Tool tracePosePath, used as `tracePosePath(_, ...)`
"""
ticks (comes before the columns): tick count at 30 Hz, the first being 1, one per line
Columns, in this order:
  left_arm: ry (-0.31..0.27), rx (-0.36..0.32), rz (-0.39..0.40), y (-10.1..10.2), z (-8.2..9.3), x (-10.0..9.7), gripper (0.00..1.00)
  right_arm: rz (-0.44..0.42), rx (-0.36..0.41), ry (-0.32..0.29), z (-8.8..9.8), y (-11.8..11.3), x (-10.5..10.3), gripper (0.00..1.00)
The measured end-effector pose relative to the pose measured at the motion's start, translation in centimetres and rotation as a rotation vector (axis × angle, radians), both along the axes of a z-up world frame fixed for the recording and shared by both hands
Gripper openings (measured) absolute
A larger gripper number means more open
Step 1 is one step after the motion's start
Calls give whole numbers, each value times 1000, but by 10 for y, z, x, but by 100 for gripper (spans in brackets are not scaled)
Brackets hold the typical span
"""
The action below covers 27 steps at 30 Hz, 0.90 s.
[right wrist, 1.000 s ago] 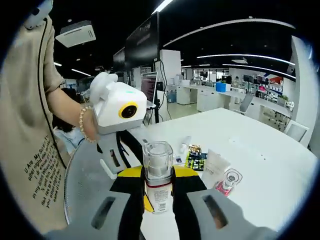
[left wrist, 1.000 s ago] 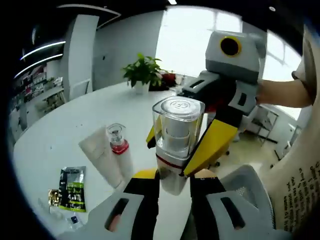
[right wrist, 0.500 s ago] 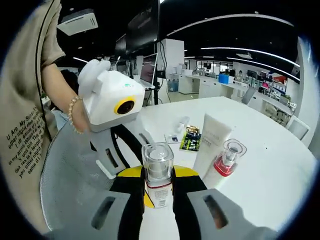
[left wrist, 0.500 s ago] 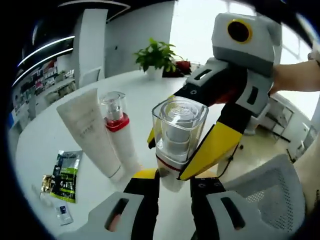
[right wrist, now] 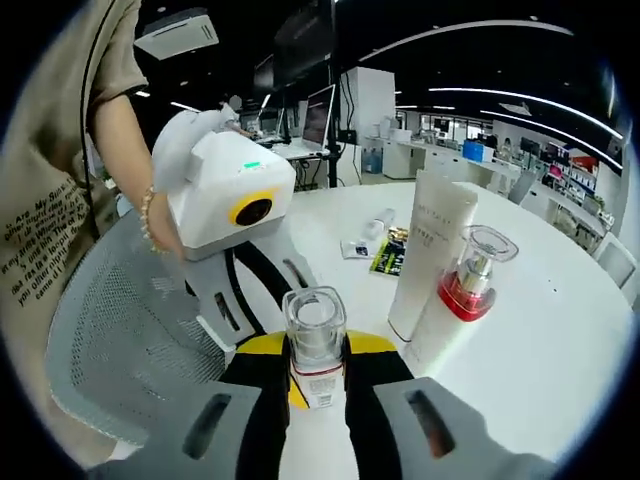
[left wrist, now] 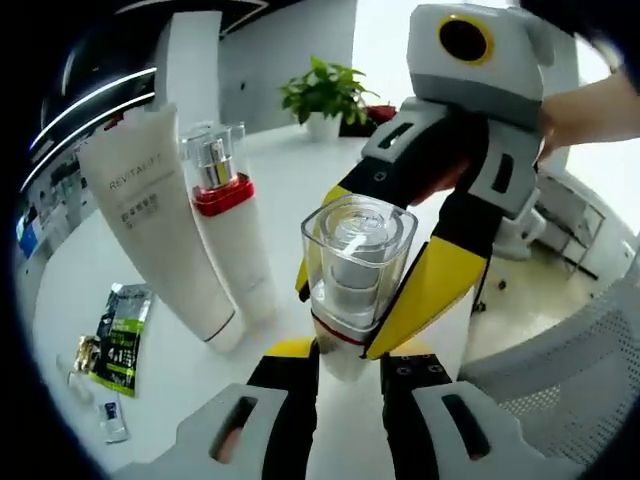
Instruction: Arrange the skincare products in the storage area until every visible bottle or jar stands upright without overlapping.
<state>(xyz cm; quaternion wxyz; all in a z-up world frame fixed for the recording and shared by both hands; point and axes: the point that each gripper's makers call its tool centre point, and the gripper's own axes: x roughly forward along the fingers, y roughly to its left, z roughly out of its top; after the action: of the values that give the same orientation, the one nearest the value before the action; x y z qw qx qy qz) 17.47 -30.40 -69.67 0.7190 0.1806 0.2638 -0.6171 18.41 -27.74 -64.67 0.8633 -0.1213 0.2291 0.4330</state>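
Left gripper view, jaws: our left gripper [left wrist: 340,365] pinches the lower body of a clear-capped bottle [left wrist: 352,275], and the yellow fingers of the right gripper [left wrist: 400,290] clamp the same bottle from the far side.
Right gripper view, jaws: we see the same bottle [right wrist: 316,340] upright between our right gripper's [right wrist: 316,385] dark jaws, with the left gripper [right wrist: 262,345] closed on it from the opposite side.
Where the bottle is: held by both grippers close to the white table [left wrist: 120,260]; we cannot tell whether its base touches the surface.
Doing the step well: we judge the job is to stand this bottle on a bare patch. We should keep it vertical, lower it until the base sits flat, then release one gripper at a time without nudging it.
Nearest neighbours: a white tube [left wrist: 160,230] stands on its cap, touching or just beside a red-collared pump bottle [left wrist: 228,225], both upright.
What stands in the way: those two stand near our bottle, so we should set it down apart from them.
Further out: flat sachets [left wrist: 120,340] lie on the table, a potted plant [left wrist: 330,95] stands well apart, and a mesh chair [right wrist: 130,340] is at the table's edge.
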Motion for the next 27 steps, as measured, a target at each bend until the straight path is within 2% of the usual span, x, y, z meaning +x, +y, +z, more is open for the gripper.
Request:
tracePosePath(13, -15, 35, 1, -1, -19, 3, 20, 20, -8, 26, -18, -3, 0, 20)
tracePosePath(20, -48, 24, -20, -3, -18, 9, 20, -2, 10, 14, -16, -6, 6, 20)
tracePosePath(22, -56, 26, -27, -4, -19, 10, 20, -14, 20, 27, -16, -8, 8, 20)
tracePosePath(24, -60, 27, -28, -5, -20, 12, 20, -28, 23, 19, -14, -8, 11, 22)
tracePosePath(26, -56, 27, -26, -7, -20, 14, 20, -69, 66, 39, -9, -9, 16, 25)
tracePosePath(27, -55, 29, -27, -7, -21, 15, 20, -68, 58, 20, -7, -10, 18, 27)
